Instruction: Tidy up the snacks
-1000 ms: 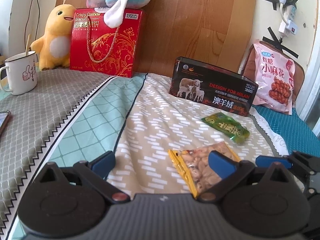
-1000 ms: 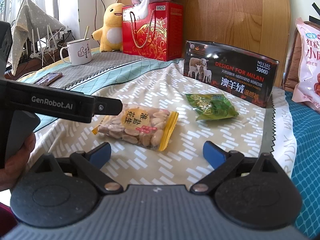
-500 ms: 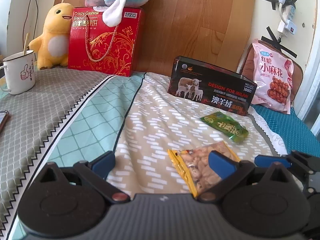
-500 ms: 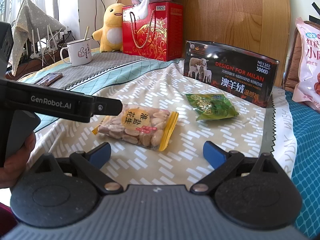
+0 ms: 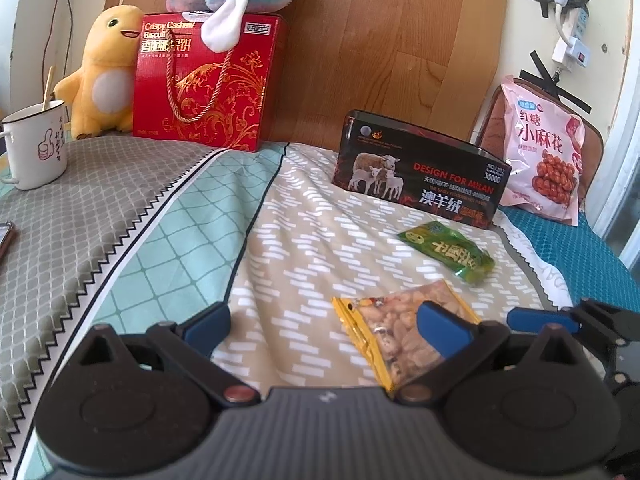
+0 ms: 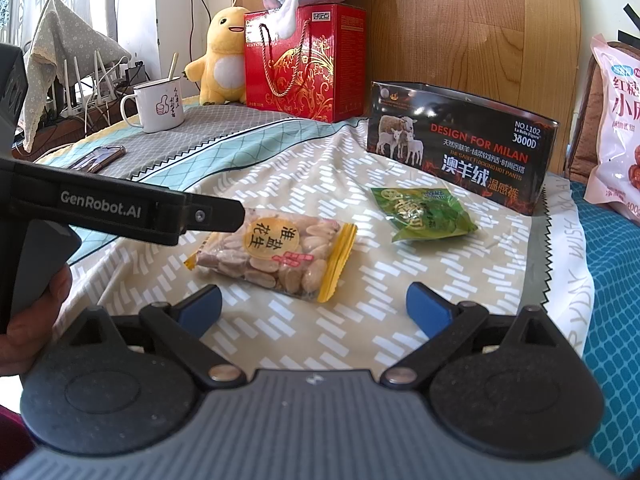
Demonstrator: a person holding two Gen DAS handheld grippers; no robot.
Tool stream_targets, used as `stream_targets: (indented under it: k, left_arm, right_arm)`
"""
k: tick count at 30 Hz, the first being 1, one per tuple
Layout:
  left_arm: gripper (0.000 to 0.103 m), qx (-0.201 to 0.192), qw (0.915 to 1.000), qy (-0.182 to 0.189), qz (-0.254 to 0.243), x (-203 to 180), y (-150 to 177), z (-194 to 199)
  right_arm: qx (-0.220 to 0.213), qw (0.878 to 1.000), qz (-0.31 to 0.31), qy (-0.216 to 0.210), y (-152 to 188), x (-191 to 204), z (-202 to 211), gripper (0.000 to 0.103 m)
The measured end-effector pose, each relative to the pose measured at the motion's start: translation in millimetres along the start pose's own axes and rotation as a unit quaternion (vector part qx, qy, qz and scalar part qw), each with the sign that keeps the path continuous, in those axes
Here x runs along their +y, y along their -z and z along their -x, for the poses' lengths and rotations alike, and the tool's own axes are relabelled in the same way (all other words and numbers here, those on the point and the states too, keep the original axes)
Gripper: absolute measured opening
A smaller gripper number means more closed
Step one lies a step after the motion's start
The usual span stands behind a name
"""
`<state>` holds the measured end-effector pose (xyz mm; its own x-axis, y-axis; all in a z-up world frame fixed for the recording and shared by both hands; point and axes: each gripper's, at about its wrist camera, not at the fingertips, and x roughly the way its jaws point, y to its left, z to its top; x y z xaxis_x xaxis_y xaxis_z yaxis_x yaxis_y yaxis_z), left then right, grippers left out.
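Seen from the right wrist, at 9 o'clock: left gripper [image 6: 224,216], body held in a hand [image 6: 36,320], only one fingertip in view here. Seen from the left wrist: left gripper [image 5: 324,322] spread wide, empty, low over the patterned bedspread [image 5: 304,248]; right-hand blue pad overlapping the peanut packet [image 5: 400,328] at 5 o'clock, contact not determinable. In the right wrist view: right gripper [image 6: 316,306] spread wide, empty, just short of the peanut packet [image 6: 276,256], which lies flat at centre on the bedspread [image 6: 360,320]. Green snack packet [image 6: 420,214] at 1 o'clock, flat, apart from the peanuts, just in front of the open black box [image 6: 460,152]. Far edge, 11 o'clock: white mug [image 6: 158,106], yellow plush toy [image 6: 222,60], red gift box [image 6: 304,64]. At 3 o'clock: pink snack bag [image 6: 616,120], upright, partly cut off by the frame.
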<state>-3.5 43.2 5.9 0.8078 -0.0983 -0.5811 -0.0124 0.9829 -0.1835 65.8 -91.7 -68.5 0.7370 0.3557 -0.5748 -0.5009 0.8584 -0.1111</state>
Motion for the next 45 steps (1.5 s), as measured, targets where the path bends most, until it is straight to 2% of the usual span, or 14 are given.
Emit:
stream_targets:
  k: [31, 36, 40, 42, 45]
  left_arm:
    - [0.103, 0.007, 0.9998, 0.015, -0.007, 0.2, -0.9, -0.5]
    - [0.103, 0.015, 0.9994, 0.028, -0.012, -0.8, -1.1, -1.7]
    - [0.102, 0.033, 0.9981, 0.048, -0.021, -3.5, -2.1, -6.9]
    - [0.102, 0.037, 0.9977, 0.049, -0.029, -7.3, -1.9, -8.1]
    - [0.099, 0.042, 0.9965, 0.059, -0.041, -12.5, -0.6, -8.2]
  right_arm:
    - [0.000, 1.000, 0.000, 0.000, -0.5, -0.2, 0.1, 0.100]
    - [0.001, 1.000, 0.003, 0.001, -0.8, 0.4, 0.0, 0.099]
    - [0.000, 1.000, 0.019, 0.004, -1.0, 6.5, 0.6, 0.088]
    - [-0.003, 1.000, 0.029, -0.003, -1.1, 9.3, 1.4, 0.074]
    - [-0.008, 0.999, 0.033, -0.015, -1.4, 12.5, 1.9, 0.060]
